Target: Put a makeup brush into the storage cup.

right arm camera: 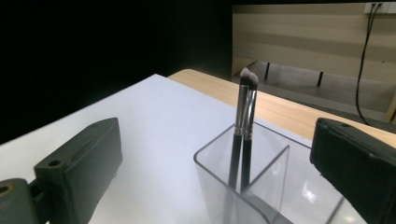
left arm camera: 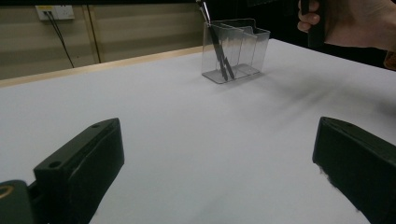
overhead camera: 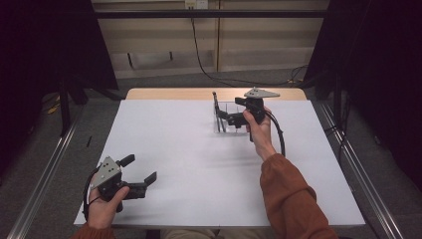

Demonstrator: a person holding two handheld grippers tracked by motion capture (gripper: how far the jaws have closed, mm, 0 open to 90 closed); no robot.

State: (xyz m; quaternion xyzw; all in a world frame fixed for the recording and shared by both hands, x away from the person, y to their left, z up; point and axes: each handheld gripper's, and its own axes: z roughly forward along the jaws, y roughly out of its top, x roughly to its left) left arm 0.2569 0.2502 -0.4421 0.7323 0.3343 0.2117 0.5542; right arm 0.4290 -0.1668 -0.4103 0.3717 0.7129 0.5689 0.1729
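Observation:
A clear plastic holder [overhead camera: 222, 129] with several compartments stands on the far right part of the white table [overhead camera: 189, 159]. Two black makeup brushes [overhead camera: 215, 105] stand upright in its left compartment, bristles up. My right gripper [overhead camera: 225, 119] sits level right beside the holder, its jaws pointing at it. In the right gripper view the brushes [right arm camera: 245, 116] and the holder [right arm camera: 271, 186] lie ahead between the wide-apart jaws of the right gripper [right arm camera: 217, 135], which stands open and touches neither. My left gripper [overhead camera: 143, 167] rests open at the near left corner. The left gripper [left arm camera: 215, 140] faces the distant holder [left arm camera: 243, 51] and brushes [left arm camera: 215, 42].
The table's far edge is a strip of bare wood [overhead camera: 169, 93]. A black cable [overhead camera: 204, 64] runs down the back wall and across the floor. Metal rails [overhead camera: 45, 174] flank the table. The right hand [left arm camera: 355, 23] appears beyond the holder.

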